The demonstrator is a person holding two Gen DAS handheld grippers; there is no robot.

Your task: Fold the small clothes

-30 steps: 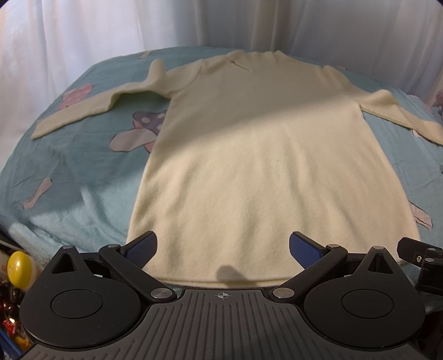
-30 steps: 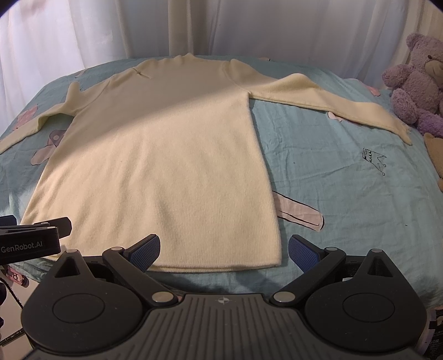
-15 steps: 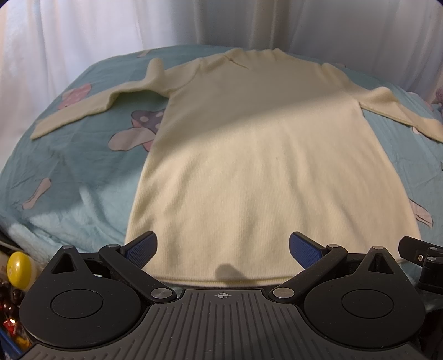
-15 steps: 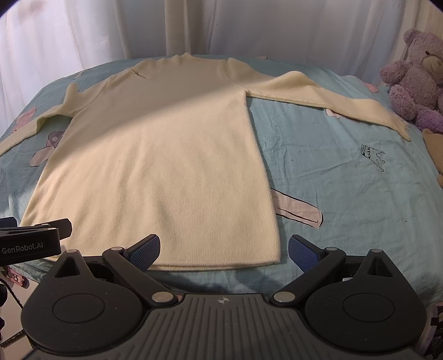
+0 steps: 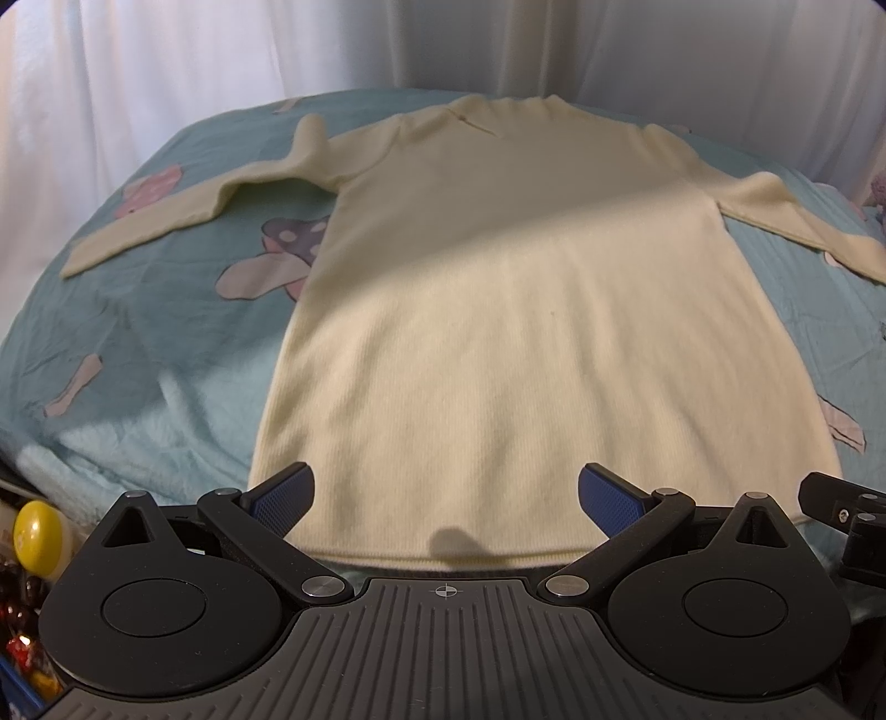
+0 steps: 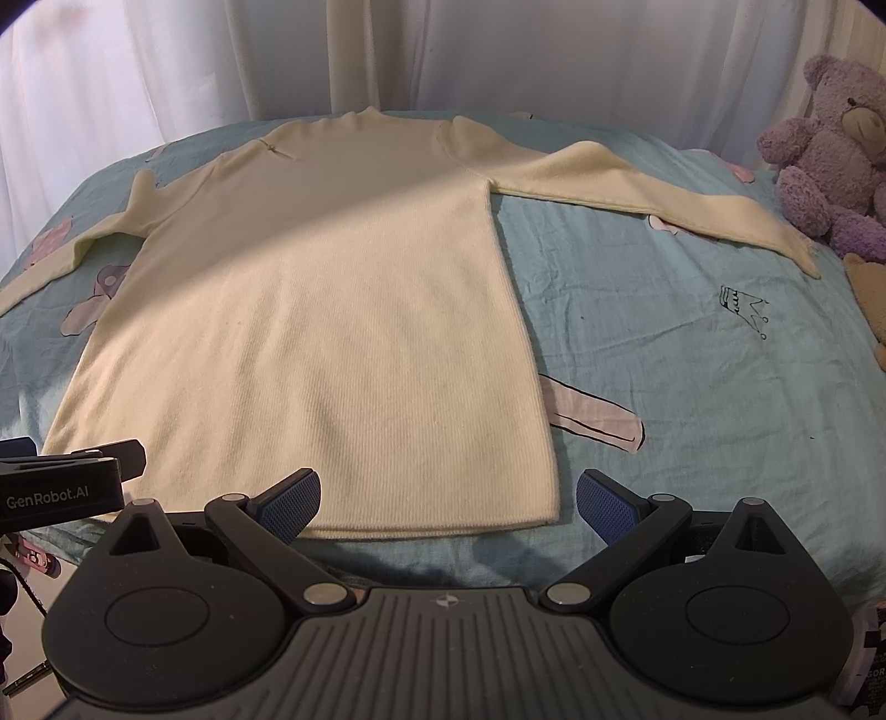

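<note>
Cream knit sweater (image 5: 531, 310) flat on teal bed sheet (image 6: 692, 343), sleeves spread, left hand-held gripper (image 5: 443, 498) and right hand-held gripper (image 6: 446, 498) released wide at hem, purple teddy bear (image 6: 830, 149) beside right cuff, white curtain (image 6: 498, 50) behind.

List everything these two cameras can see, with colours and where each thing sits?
sweater: one, cream, spread flat on the bed, sleeves out to both sides
bedsheet: one, teal with cartoon prints, under the sweater
curtain: white, behind the bed
teddy bear: one, purple, far right on the bed
yellow ball: one, low left beside the bed
left hand-held gripper: black with blue pads, open at the hem
right hand-held gripper: same, open at the hem's right corner
</note>
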